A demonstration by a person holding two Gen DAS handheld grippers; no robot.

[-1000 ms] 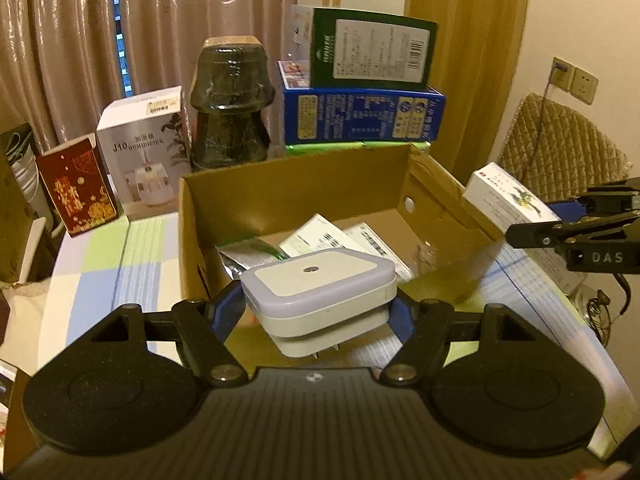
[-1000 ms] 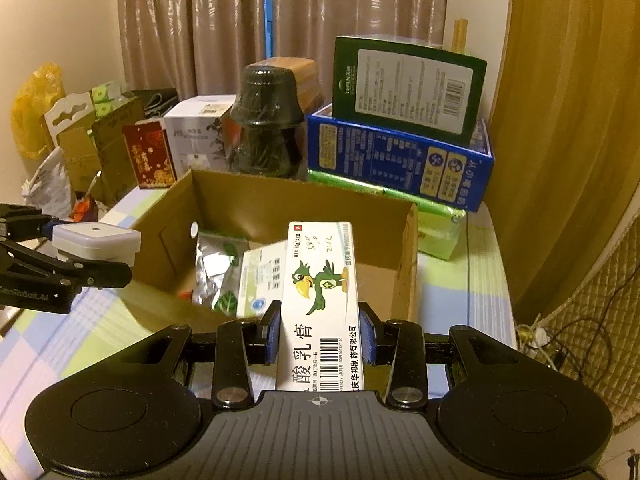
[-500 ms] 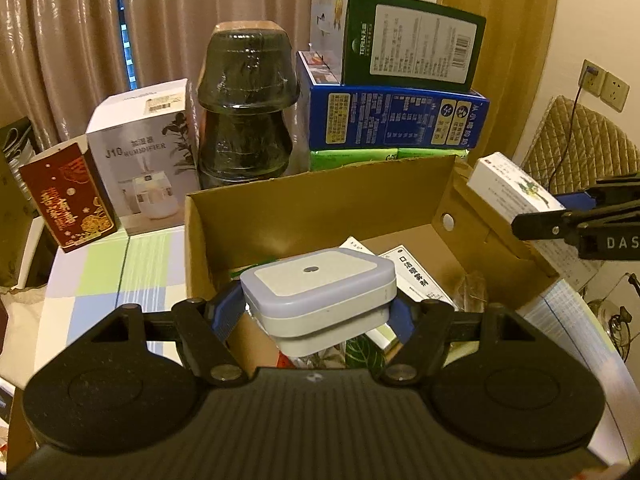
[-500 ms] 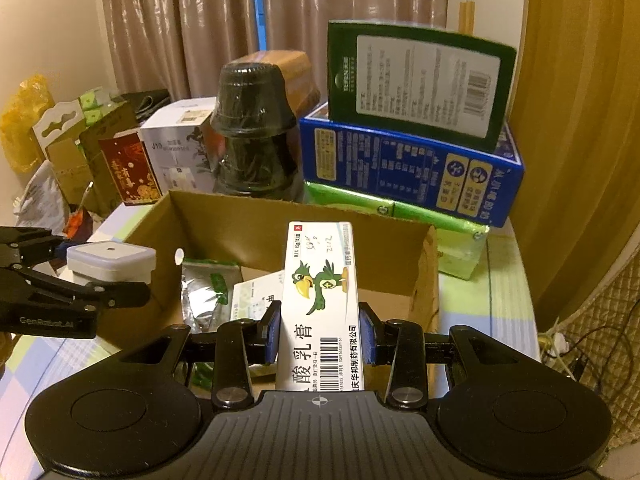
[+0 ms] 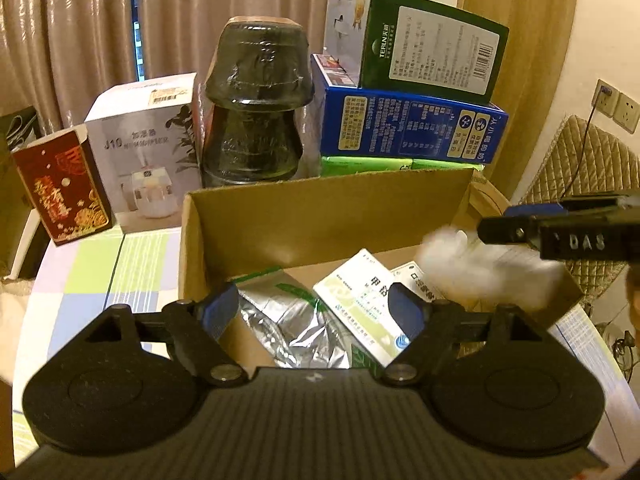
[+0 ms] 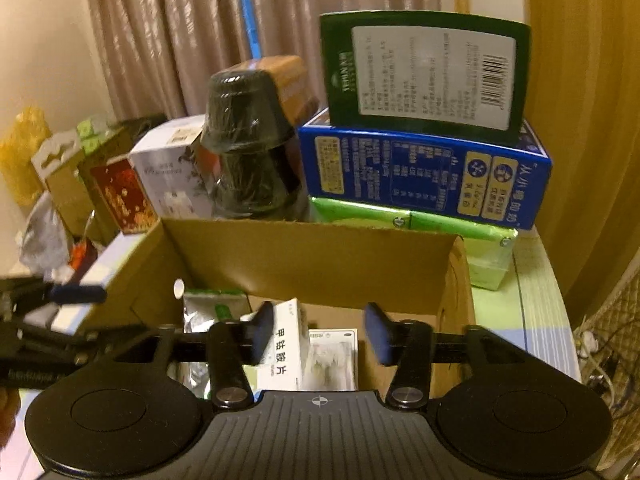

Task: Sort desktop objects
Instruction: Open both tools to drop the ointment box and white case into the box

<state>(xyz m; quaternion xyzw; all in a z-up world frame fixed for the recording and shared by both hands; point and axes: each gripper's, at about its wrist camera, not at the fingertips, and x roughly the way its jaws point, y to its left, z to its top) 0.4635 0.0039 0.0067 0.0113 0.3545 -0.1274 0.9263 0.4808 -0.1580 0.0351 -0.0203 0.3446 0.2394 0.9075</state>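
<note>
On the checked tablecloth (image 5: 100, 276) at the far left stands a red box with gold print (image 5: 64, 188), then a white humidifier carton (image 5: 146, 152), then a stack of dark wrapped bowls (image 5: 256, 108). In front of these sits the open cardboard box (image 5: 320, 208), and the left gripper (image 5: 312, 308) hovers over its near left part, jaws opening with nothing between the blue pads; below the gap lie a silver foil pouch (image 5: 292, 320) and a white-and-green medicine carton (image 5: 360, 300) on the box floor. Further right, a white blur (image 5: 472, 268) of an object shows inside the box just beneath the right gripper's fingertip (image 5: 508, 230); what it is cannot be told. In the right wrist view, the right gripper (image 6: 318, 334) hangs above the box's near right part, its jaws also opening and pinching nothing, with a white carton bearing black characters (image 6: 286, 348) and a flat pack (image 6: 332, 356) lying below the gap. Behind the box on the right rise a green pack (image 6: 400, 220), a blue carton (image 6: 424, 176) on it, and a dark green carton (image 6: 424, 76) on top.
</note>
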